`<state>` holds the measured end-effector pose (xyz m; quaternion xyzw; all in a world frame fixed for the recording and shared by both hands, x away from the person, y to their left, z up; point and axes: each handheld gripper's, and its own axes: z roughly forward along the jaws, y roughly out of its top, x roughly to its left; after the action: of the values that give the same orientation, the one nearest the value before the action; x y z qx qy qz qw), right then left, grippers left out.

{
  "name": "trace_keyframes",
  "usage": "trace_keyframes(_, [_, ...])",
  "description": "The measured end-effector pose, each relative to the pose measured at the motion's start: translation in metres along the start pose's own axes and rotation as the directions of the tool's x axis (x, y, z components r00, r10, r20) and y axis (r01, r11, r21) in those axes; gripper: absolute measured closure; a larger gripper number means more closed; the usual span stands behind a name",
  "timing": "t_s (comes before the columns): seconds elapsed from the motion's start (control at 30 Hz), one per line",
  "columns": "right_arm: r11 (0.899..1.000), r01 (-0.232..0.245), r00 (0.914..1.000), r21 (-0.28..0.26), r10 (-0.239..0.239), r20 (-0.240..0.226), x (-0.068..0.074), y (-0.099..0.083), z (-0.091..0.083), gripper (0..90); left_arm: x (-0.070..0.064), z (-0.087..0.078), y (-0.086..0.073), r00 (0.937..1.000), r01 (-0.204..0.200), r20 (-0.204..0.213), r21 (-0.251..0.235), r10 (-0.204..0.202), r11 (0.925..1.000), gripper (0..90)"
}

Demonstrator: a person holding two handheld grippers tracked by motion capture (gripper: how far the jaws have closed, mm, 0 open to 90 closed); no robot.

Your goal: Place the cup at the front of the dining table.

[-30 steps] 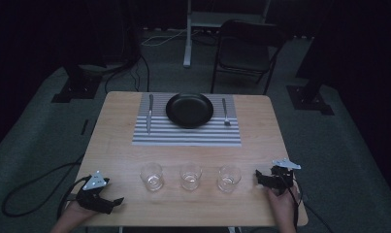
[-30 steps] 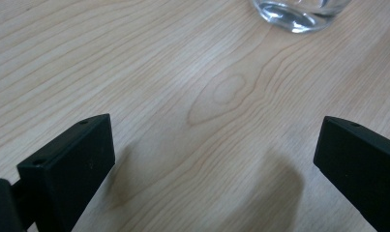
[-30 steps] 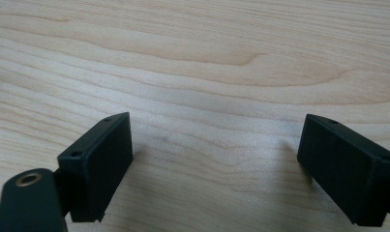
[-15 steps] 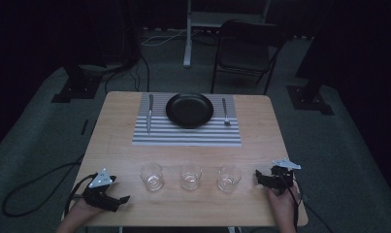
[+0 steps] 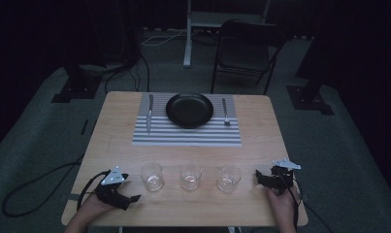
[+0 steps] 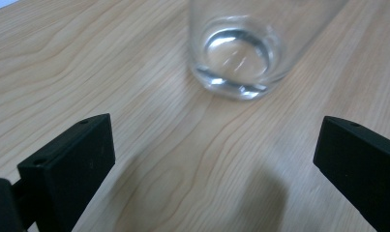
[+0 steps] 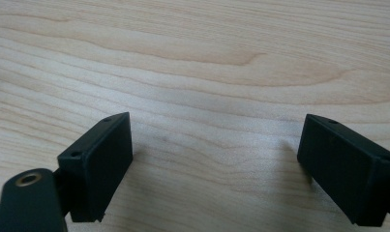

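1. Your left hand (image 5: 89, 209) rests at the near left corner of the table (image 5: 115, 126), holding the left gripper (image 5: 130, 200). Its jaws are spread wide with nothing between them, and they point toward the nearest glass.
2. In the left gripper view, that left glass (image 6: 243, 48) stands upright on bare wood just ahead of the jaw tips, apart from both.
3. Your right hand (image 5: 280, 201) sits at the near right corner with the right gripper (image 5: 259, 177). Its jaws are also spread, holding nothing, and the right gripper view has plain tabletop between them.
4. Between your grippers, three clear glasses stand in a row along the near edge: the left glass (image 5: 151, 175), the middle glass (image 5: 191, 176) and the right glass (image 5: 229, 177), spaced apart.
5. Farther back lies a striped placemat (image 5: 183, 136). On it sit a black plate (image 5: 189, 109), a knife (image 5: 149, 114) to its left and a fork (image 5: 225, 111) to its right.
6. Beyond the table stands a dark folding chair (image 5: 246, 48).
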<state>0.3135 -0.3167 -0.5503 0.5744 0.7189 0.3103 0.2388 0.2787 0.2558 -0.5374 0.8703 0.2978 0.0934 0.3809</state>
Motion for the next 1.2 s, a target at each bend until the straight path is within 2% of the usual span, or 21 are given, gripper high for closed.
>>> trace_keyframes(0.13, [1.000,0.001,1.0000,0.000,-0.001,0.000,0.000,0.000,0.000,12.0,-0.003,0.007,0.005,0.9998,-0.012,0.014,0.003,0.012,0.9999,1.5])
trace_keyframes(0.33, [1.000,0.000,1.0000,0.000,0.000,0.000,0.000,0.000,0.000,12.0,-0.006,0.012,0.014,0.9985,-0.017,0.052,-0.043,0.019,0.9989,1.6])
trace_keyframes(0.37, [1.000,0.001,1.0000,0.000,-0.001,0.000,0.000,0.000,0.000,12.0,-0.006,0.013,0.015,0.9983,-0.020,0.054,-0.053,0.023,0.9984,6.6])
trace_keyframes(0.63, [1.000,0.001,1.0000,0.000,-0.001,0.000,0.000,0.000,0.000,12.0,-0.007,0.019,0.022,0.9981,-0.029,0.053,-0.075,0.033,0.9967,6.6])
trace_keyframes(0.97, [1.000,0.000,1.0000,0.000,0.000,0.000,0.000,0.000,0.000,12.0,-0.011,0.022,0.033,0.9989,-0.027,0.031,-0.185,0.034,0.9823,6.6])
trace_keyframes(1.2, [1.000,0.000,1.0000,0.000,0.000,0.000,0.000,0.000,0.000,11.9,-0.013,0.025,0.036,0.9994,-0.026,0.016,-0.216,0.031,0.9760,6.6])
